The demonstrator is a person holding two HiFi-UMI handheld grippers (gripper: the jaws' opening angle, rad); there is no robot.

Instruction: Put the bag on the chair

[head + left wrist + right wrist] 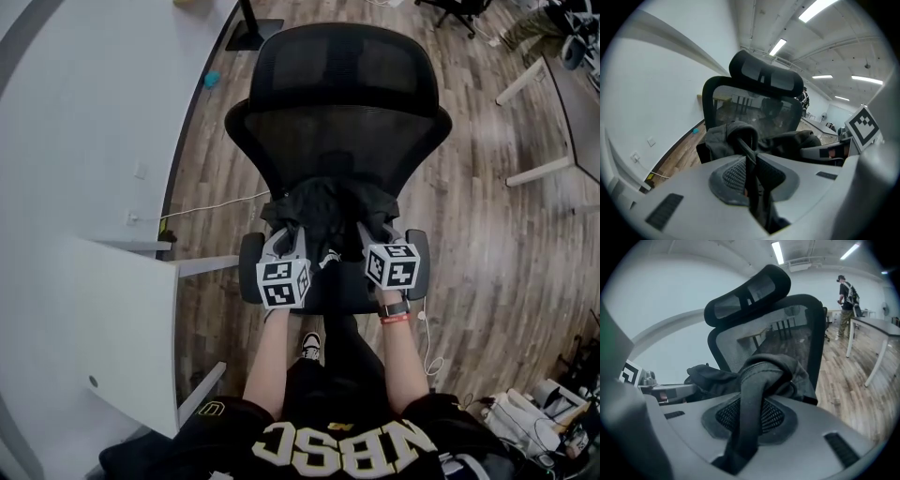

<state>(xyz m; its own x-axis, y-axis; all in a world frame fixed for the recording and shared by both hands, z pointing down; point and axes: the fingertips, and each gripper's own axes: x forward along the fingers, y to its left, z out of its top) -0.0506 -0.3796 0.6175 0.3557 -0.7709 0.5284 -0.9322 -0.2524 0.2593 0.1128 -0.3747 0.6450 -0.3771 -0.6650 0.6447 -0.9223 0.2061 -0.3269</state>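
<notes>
- Nearest me, my left gripper [284, 239] was pinched almost closed on a thin black strap [746, 149]. My right gripper [372, 234] was clamped on a thicker strap [751, 399], so its jaws stood a little wider.
- Just past the jaws, at 12 o'clock, the black bag [328, 208] lay slumped on the seat of the chair [337, 103], close against the mesh backrest.
- I judged this to be the setting-down step, nearly finished. The seat seemed to carry the bag, though no view showed its underside.
- The next move called for both sets of jaws to part so the straps fell free. I would then draw back toward 6 o'clock without snagging a loop.
- Only the head view showed both grippers side by side, the bag centred on the seat, and the white desk [84, 122] at 9 o'clock.
- Only the gripper views showed each strap running between the pads, and the headrest [747, 291] from below.
- Farthest off, the right gripper view alone caught a person [845, 298] standing at 2 o'clock beside a table [881, 326].
</notes>
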